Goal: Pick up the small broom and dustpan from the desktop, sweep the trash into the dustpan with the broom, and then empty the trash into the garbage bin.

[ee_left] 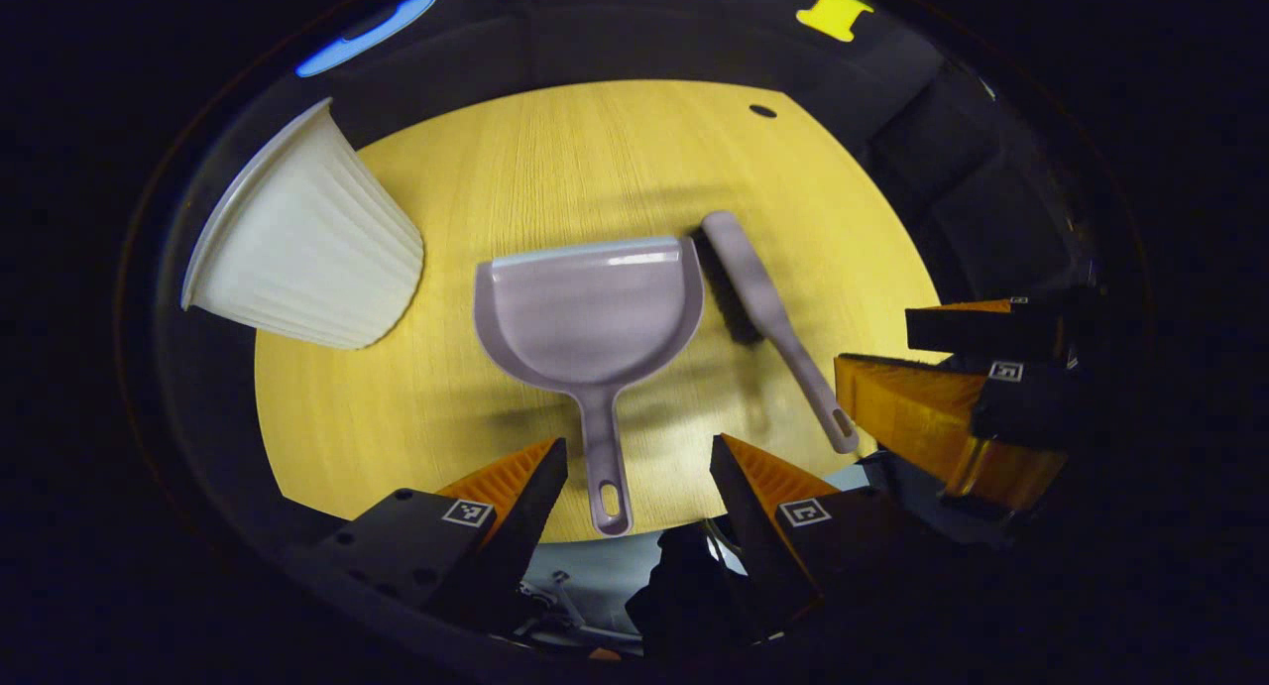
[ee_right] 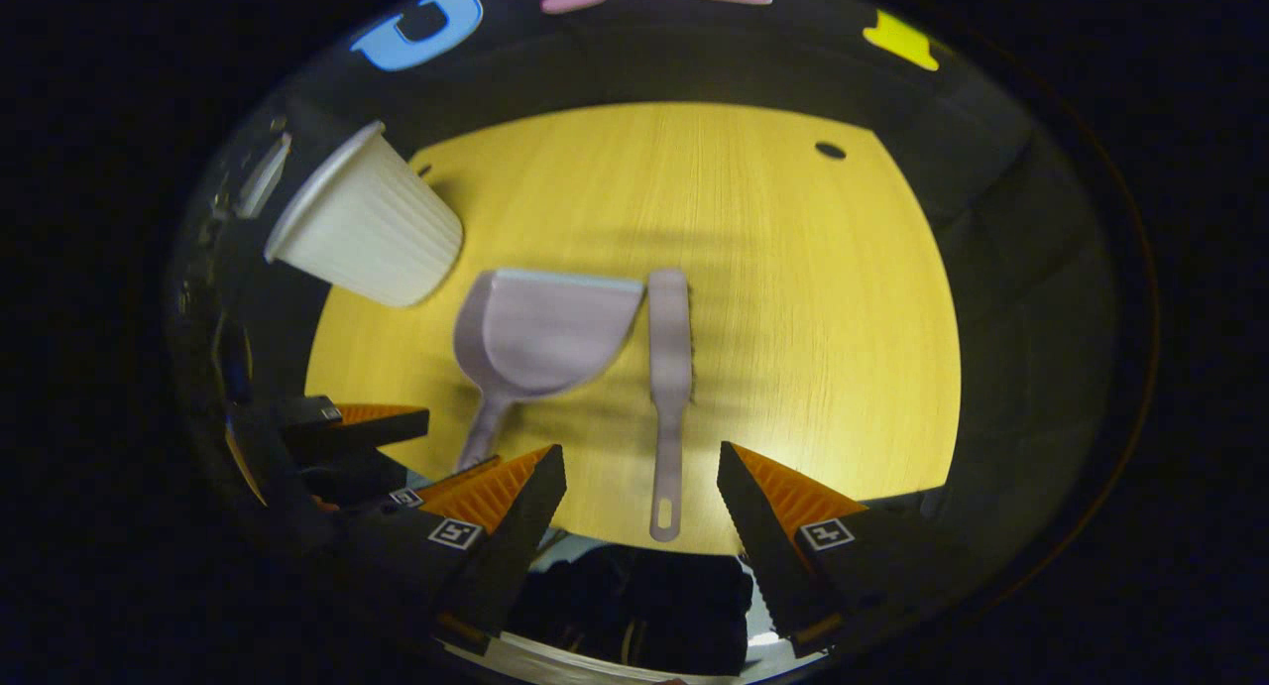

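A lilac dustpan (ee_left: 590, 313) lies flat on the yellow desktop (ee_left: 555, 160), its handle pointing toward me. My left gripper (ee_left: 637, 447) is open, and the handle's end sits between its orange fingers without touching them. Right of the pan lies the lilac broom (ee_left: 761, 298), bristles down. In the right gripper view the broom (ee_right: 670, 368) runs straight toward my open right gripper (ee_right: 639, 452), its handle end between the fingers. The dustpan (ee_right: 540, 333) is just left of it. The right gripper (ee_left: 952, 388) also appears at the right of the left gripper view.
A white ribbed garbage bin (ee_left: 307, 239) stands at the table's left edge, also seen as the bin (ee_right: 367, 224) in the right gripper view. A small dark hole (ee_left: 762, 110) marks the far right of the desktop. The left gripper (ee_right: 367, 422) shows at the lower left.
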`<state>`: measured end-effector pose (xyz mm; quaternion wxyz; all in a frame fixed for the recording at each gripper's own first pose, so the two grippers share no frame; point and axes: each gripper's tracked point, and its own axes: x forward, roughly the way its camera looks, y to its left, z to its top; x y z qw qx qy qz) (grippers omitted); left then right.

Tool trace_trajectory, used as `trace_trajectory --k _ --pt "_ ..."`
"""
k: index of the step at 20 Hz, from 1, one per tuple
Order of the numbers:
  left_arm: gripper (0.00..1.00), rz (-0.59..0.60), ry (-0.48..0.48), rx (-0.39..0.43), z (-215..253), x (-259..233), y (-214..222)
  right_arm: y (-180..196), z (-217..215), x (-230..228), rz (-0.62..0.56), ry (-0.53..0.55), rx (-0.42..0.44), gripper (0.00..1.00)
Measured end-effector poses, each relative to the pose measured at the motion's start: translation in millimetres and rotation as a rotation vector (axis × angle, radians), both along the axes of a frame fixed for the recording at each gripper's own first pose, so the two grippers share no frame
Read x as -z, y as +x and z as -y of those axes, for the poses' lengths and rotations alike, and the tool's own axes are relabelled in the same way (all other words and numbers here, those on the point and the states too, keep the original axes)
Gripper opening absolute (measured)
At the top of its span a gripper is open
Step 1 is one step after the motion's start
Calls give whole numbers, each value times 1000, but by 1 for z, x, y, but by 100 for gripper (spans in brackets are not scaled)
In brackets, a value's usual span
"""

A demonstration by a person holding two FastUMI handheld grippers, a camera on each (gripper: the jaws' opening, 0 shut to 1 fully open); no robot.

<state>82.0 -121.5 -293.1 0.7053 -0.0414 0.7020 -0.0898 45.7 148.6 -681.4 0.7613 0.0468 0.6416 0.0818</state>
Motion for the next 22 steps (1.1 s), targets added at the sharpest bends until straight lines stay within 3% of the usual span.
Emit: trace_trajectory --k 3,5,8,11,14,17,19,20,21,22 --pt "87 178 -13 -43 -10 -47 15 34 3 -72 292 3 14 97" --pt "87 339 -4 -70 -19 -84 32 31 10 -110 483 -9 27 97" --pt "87 636 50 -120 -38 -153 58 24 14 -146 728 -36 46 96" --pt "87 857 106 -139 -46 -190 53 17 11 -163 917 -56 42 96" --pt "86 997 110 -203 -48 -189 41 7 17 -165 1068 -36 63 96" --pt "83 1105 46 -304 -51 -178 35 0 17 -164 1228 -38 84 96" --pt "84 1123 0 -340 -50 -181 38 -2 18 -170 1267 -50 82 91" --pt "84 1145 -12 -345 -51 -190 40 -3 16 -171 1276 -55 76 96" --pt "84 1164 -8 -344 -53 -195 41 -2 15 -171 1278 -61 70 92" --pt "84 1183 4 -340 -55 -200 40 -2 13 -170 1279 -55 71 96"
